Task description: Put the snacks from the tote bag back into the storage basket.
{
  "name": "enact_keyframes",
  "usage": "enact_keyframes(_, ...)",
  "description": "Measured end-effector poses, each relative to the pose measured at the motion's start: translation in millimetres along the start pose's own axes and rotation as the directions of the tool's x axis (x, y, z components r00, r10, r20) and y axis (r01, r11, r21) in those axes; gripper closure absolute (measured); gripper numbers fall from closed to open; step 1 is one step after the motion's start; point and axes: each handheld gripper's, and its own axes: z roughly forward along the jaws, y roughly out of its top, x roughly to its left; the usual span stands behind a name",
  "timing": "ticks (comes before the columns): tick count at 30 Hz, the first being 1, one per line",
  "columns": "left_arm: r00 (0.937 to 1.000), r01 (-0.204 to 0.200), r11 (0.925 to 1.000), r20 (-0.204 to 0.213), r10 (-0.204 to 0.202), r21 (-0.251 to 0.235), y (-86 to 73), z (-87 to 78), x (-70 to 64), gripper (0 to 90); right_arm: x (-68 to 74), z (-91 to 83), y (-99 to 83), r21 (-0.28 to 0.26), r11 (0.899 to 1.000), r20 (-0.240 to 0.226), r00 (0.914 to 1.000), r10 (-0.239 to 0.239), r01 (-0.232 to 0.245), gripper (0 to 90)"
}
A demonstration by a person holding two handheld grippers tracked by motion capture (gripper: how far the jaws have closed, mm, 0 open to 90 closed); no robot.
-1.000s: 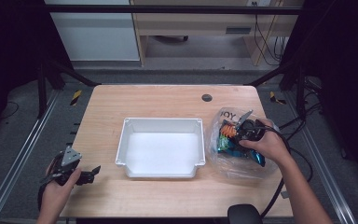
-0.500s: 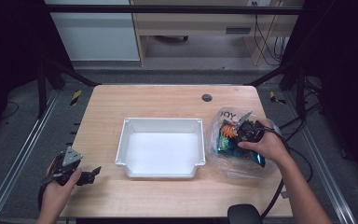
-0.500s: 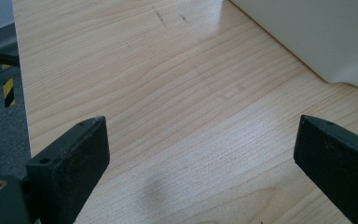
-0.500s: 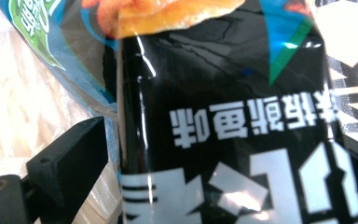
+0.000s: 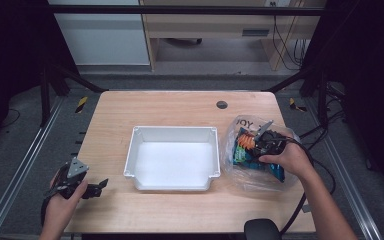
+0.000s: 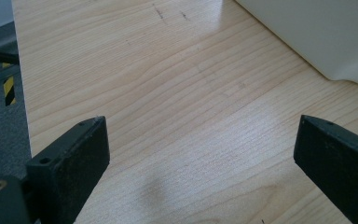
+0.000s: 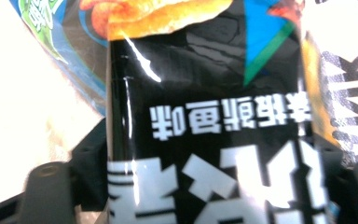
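Two grippers are showing in the high view. Your left gripper [image 5: 96,188] is sitting at the near left corner of the table [image 5: 180,107], jaws spread, nothing between them. Your right gripper [image 5: 263,131] is reaching into the clear plastic bag [image 5: 240,125] at the table's right side, just beside the white bin [image 5: 172,158]. Snack packets are lying inside that bag, blue and orange ones; the bin is standing mid-table, well apart from your left hand.

Left gripper view: both black jaws are standing wide apart over bare wood, gripping nothing. The bin's white wall is showing at the upper right corner.

Right gripper view: you are looking at a black snack packet [image 7: 205,116] lying between the jaws, one jaw at each side edge of it. Print on it is reading upside down. I cannot tell whether the jaws are actually pinching it or just flanking it. A blue packet [image 7: 70,51] is lying beside it to the upper left.
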Motion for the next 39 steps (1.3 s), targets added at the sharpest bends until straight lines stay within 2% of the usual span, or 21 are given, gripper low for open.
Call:
enact_keyframes(3, 1.0000, 0.000, 1.0000, 0.000, 0.000, 0.002, 0.0, 0.5, -0.1, 3.0, 1.2, -6.3, -4.5, -0.016, 0.999, 0.000, 0.9994, -0.034, 0.034, 32.7)
enact_keyframes(8, 1.0000, -0.001, 1.0000, 0.000, 0.001, 0.005, -0.1, 0.5, -0.2, 3.0, 3.6, -17.2, -7.9, -0.035, 0.999, -0.008, 0.9996, -0.028, 0.027, 39.4)
enact_keyframes(13, 1.0000, 0.000, 1.0000, -0.001, 0.000, 0.005, -0.1, 0.8, -0.4, 3.0, 7.0, -26.5, -9.7, -0.055, 0.998, 0.011, 0.9997, -0.024, 0.025, 40.2)
enact_keyframes(14, 1.0000, -0.001, 1.0000, 0.000, 0.001, 0.006, -0.1, 1.0, -0.5, 3.0, 8.0, -32.5, -9.1, -0.081, 0.997, 0.021, 0.9997, -0.015, 0.017, 40.3)
enact_keyframes(16, 1.0000, -0.002, 1.0000, 0.000, 0.002, 0.005, 0.0, 1.1, -0.6, 3.0, 9.3, -38.0, -7.7, -0.097, 0.995, 0.035, 0.9993, -0.011, 0.014, 40.3)
enact_keyframes(19, 1.0000, -0.002, 1.0000, 0.000, 0.002, 0.004, 0.0, 0.7, -0.7, 3.0, 9.8, -42.0, -6.2, -0.102, 0.995, 0.058, 0.9982, -0.017, 0.023, 40.3)
enact_keyframes(22, 1.0000, 0.000, 1.0000, 0.000, 0.000, 0.003, -0.1, 0.5, -0.2, 3.0, 9.4, -47.7, -4.7, -0.125, 0.992, 0.074, 0.9973, -0.002, 0.011, 40.4)
enact_keyframes(25, 1.0000, -0.002, 1.0000, 0.001, 0.002, 0.006, -0.1, 0.6, 0.0, 3.0, 8.9, -51.5, -4.2, -0.124, 0.992, 0.105, 0.9945, 0.009, 0.004, 40.7)
enact_keyframes(34, 1.0000, -0.001, 1.0000, 0.000, 0.001, 0.008, -0.2, 0.6, 0.0, 3.0, 15.0, -70.0, -4.3, -0.194, 0.981, 0.141, 0.9897, 0.028, 0.000, 40.8)
enact_keyframes(36, 1.0000, -0.001, 1.0000, 0.000, 0.001, 0.009, -0.2, 0.9, -0.4, 3.0, 16.7, -76.7, -5.9, -0.221, 0.975, 0.151, 0.9873, 0.049, -0.014, 40.8)
enact_keyframes(38, 1.0000, -0.002, 1.0000, 0.001, 0.002, 0.007, -0.2, 1.0, -0.6, 3.0, 17.0, -79.1, -6.7, -0.226, 0.974, 0.151, 0.9871, 0.053, -0.018, 40.9)
enact_keyframes(39, 1.0000, -0.001, 1.0000, 0.001, 0.001, 0.007, -0.1, 0.9, -0.5, 3.0, 17.1, -82.6, -8.3, -0.250, 0.968, 0.150, 0.9861, 0.071, -0.031, 41.0)
